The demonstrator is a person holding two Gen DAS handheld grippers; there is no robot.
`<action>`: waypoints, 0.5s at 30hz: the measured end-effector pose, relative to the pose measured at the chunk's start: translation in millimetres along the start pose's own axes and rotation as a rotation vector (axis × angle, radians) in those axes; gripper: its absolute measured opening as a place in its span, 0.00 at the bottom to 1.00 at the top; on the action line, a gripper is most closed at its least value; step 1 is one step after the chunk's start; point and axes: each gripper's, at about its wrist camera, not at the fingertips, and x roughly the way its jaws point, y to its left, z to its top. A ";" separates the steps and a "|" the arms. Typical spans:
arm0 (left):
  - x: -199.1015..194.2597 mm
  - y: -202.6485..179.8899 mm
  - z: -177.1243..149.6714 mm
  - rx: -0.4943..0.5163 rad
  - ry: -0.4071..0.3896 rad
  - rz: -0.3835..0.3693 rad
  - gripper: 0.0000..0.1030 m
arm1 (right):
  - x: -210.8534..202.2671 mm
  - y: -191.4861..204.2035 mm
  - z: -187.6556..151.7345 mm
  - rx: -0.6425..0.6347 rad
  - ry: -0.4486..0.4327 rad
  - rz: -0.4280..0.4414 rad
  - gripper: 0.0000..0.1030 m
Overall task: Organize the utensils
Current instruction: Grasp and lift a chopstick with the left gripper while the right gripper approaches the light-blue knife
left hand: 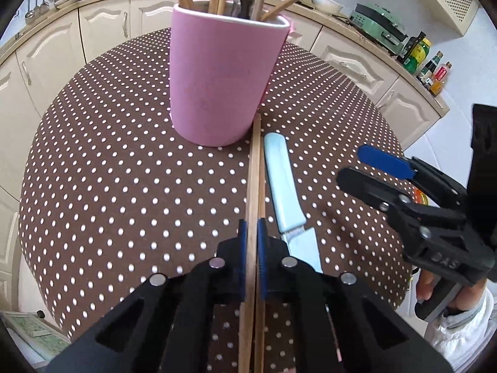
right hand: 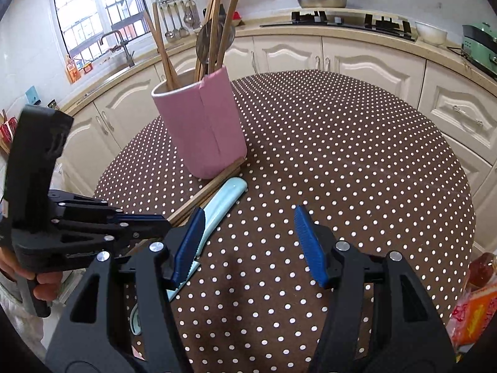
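Left hand-held gripper [left hand: 251,233] is clamped on a pair of wooden chopsticks [left hand: 253,168] lying flat on the desk [left hand: 124,168], which wears a brown cloth with white dots. Right hand-held gripper [right hand: 248,242] hangs above the cloth with its blue pads wide apart and nothing between them. A pink cup [left hand: 217,80] stands on the desk, holding more chopsticks and spoons; the flat pair's far tips reach its base. A knife [left hand: 284,186] with a pale blue handle lies just beside the chopsticks.
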 end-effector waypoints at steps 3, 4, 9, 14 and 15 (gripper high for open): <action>-12.7 1.4 -11.5 0.009 -0.016 -0.007 0.05 | 3.1 3.6 0.4 0.001 0.027 0.008 0.58; -18.9 3.1 -16.9 0.010 -0.026 -0.008 0.05 | 4.7 4.9 0.9 -0.001 0.037 0.011 0.58; -40.6 11.9 -35.8 -0.018 -0.062 -0.012 0.05 | 18.9 17.7 -0.5 -0.026 0.098 0.002 0.58; -61.5 33.2 -50.0 -0.071 -0.102 0.005 0.05 | 32.5 33.4 0.7 -0.051 0.139 -0.012 0.58; -65.0 37.8 -51.1 -0.089 -0.115 0.015 0.05 | 34.4 36.0 1.6 -0.057 0.144 -0.015 0.58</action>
